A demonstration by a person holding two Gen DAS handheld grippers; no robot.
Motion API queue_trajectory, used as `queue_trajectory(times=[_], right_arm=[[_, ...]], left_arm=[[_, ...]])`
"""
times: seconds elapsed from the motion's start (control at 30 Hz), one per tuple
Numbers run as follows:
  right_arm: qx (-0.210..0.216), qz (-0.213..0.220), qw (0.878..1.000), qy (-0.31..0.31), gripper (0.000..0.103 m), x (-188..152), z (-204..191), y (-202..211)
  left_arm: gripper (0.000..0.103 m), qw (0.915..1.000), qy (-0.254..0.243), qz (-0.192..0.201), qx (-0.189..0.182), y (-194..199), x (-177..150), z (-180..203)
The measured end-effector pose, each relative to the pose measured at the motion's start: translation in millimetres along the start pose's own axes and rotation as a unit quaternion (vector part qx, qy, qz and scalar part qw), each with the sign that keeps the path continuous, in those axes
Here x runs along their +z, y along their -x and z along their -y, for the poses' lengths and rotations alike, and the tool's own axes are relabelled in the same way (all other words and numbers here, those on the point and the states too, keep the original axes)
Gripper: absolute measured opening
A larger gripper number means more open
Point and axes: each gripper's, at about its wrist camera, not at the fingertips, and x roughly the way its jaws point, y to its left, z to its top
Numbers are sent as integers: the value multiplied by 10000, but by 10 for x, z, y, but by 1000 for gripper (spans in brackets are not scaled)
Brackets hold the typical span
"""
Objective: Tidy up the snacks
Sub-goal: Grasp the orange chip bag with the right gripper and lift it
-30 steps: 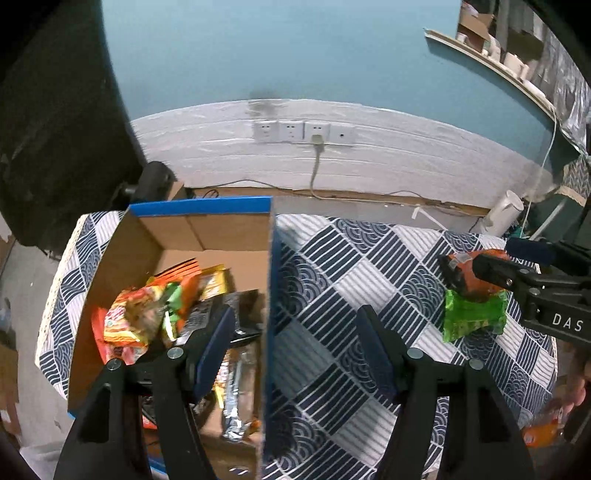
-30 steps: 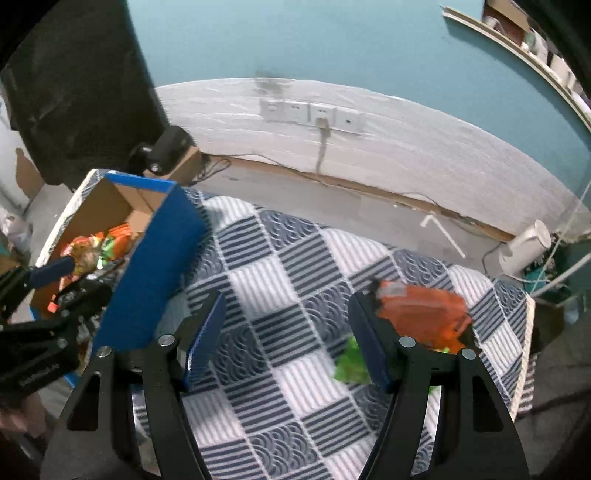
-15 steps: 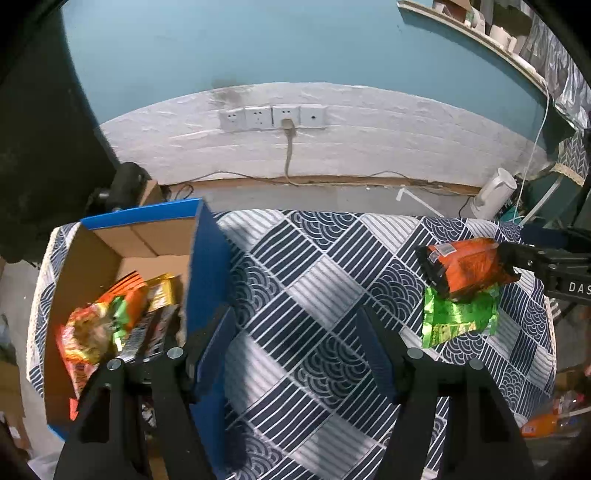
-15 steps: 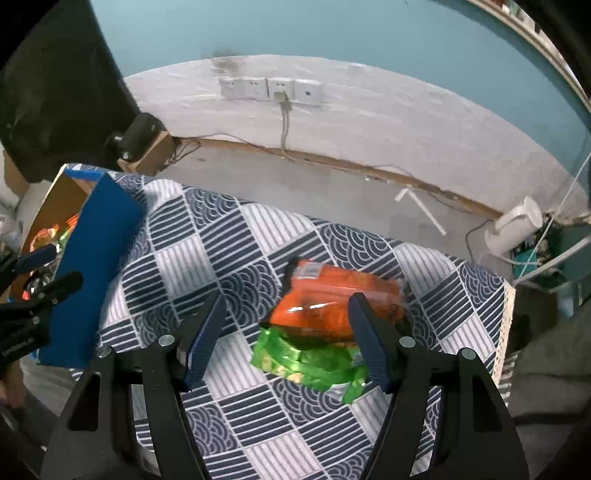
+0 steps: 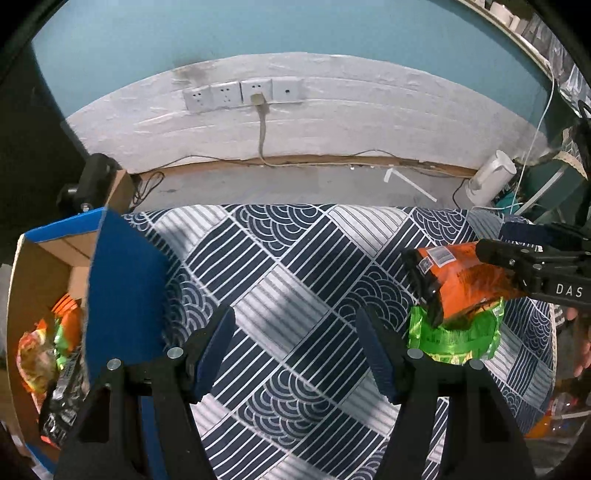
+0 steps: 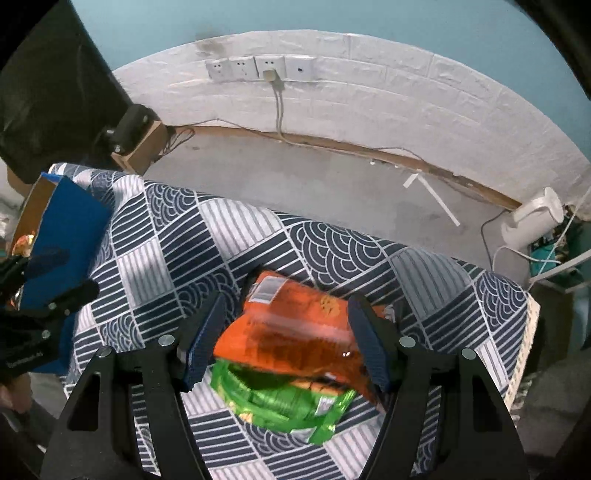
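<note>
dim indoor light | fisheye edge warp, dark corners | slight blur

The counter's cloth (image 5: pixel 303 266) is showing navy and pale grey-white squares, some striped, some filled with wave-like arcs. An orange snack bag (image 6: pixel 295 332) with a white label is lying over a bright green bag (image 6: pixel 288 402). The box (image 5: pixel 122 291) is showing a blue outside and plain brown cardboard inside, with orange, green and yellow packets (image 5: pixel 44 347) in it. Both the left gripper (image 5: pixel 295 350) and the right gripper (image 6: pixel 284 339) are showing black bodies with dark blue pads. The wall (image 5: pixel 258 29) is showing teal above a white band.
</note>
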Motion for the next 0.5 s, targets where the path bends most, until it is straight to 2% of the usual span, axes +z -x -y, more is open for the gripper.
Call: queue_trajectory(times=[0.27,0.5], right_arm=[[174,-119,9997,-144,69,31,140,-235],[247,-423,9985,-238,71,-119,229,-338]], left_arm=[[70,9998,89,-181,-73,-221,41,62],[70,9994,-46,-325,-62,-317,-51,135]])
